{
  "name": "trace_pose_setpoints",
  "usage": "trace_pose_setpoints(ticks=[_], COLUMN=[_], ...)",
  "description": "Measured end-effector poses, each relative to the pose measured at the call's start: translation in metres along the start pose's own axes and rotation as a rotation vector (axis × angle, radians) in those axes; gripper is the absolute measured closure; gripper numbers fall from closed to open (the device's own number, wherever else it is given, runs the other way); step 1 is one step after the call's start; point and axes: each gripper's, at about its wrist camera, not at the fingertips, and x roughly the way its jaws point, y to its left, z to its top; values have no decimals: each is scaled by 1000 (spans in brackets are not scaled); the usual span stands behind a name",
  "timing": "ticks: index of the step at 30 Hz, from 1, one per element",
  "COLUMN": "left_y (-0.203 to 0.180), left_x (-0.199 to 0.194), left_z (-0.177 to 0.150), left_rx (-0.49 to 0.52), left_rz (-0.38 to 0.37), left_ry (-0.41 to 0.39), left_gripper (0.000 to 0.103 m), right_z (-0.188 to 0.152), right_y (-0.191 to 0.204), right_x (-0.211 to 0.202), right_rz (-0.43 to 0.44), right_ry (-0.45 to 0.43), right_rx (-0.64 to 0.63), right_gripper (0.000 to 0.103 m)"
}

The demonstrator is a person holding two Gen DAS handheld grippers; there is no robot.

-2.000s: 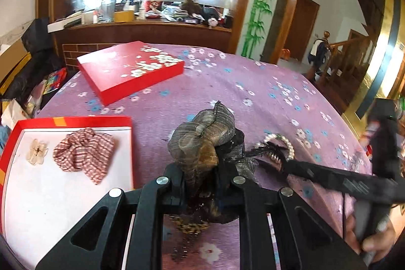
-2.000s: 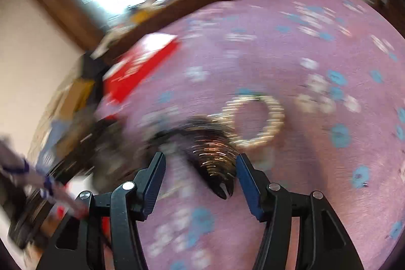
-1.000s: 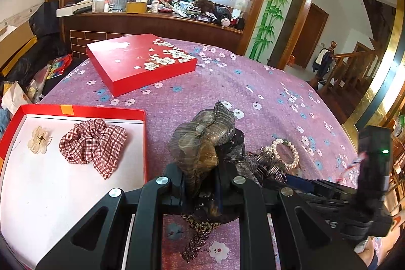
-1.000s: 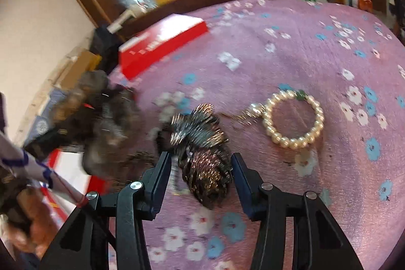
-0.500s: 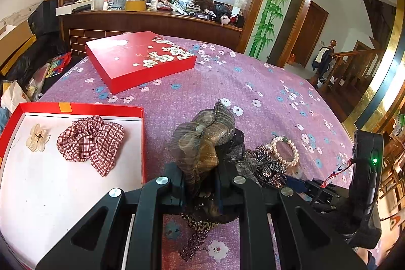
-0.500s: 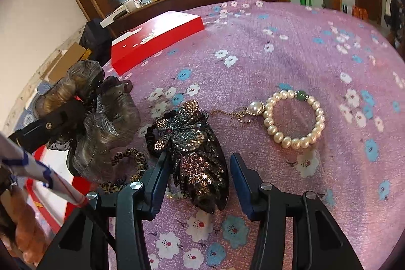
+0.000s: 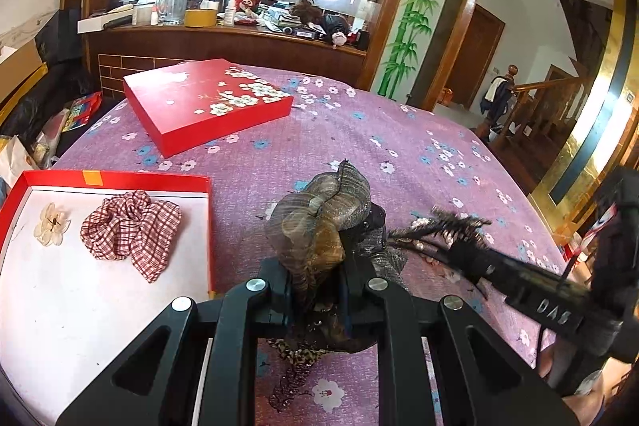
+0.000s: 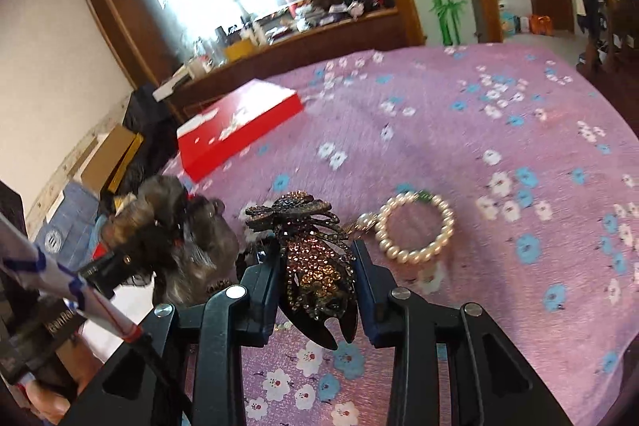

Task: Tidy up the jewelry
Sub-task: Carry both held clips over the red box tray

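My left gripper (image 7: 315, 290) is shut on a brown and grey gauze hair bow (image 7: 319, 214), held above the purple flowered tablecloth (image 7: 359, 130) just right of the open red box (image 7: 108, 178). A plaid scrunchie (image 7: 131, 230) and a pale flower clip (image 7: 52, 224) lie inside the box. My right gripper (image 8: 315, 266) has its jaws closing on a rhinestone butterfly hair claw (image 8: 311, 258); both pads touch its sides and it hangs above the cloth. From the left wrist view the claw (image 7: 439, 222) juts out right of the bow. A pearl bracelet (image 8: 415, 230) lies on the cloth beside it.
The red flowered lid (image 7: 203, 102) lies at the far left of the table. A leopard-print band (image 7: 295, 358) lies on the cloth under my left gripper. A cluttered wooden counter (image 7: 239, 34) runs behind the table; boxes and bags stand on the floor at the left.
The right gripper's jaws have narrowed onto the butterfly hair claw and risen with it off the cloth. The left gripper holds still with the bow.
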Motion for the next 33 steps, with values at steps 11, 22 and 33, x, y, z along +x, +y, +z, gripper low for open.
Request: trace_pose_setpoints(ticks=[11, 22, 33], left_y=[-11, -13, 2], left_x=[-1, 1, -41], left_z=[-2, -3, 4], left_rx=[40, 37, 3], left_rz=[-4, 4, 36], left_ry=[-7, -3, -53], left_gripper=[87, 87, 87], right_z=[5, 7, 7], right_y=[6, 6, 16], right_x=[-13, -16, -30], right_rz=[-24, -31, -12], right_ry=[-56, -77, -119], right_rx=[-20, -19, -49], right_gripper=[67, 67, 67])
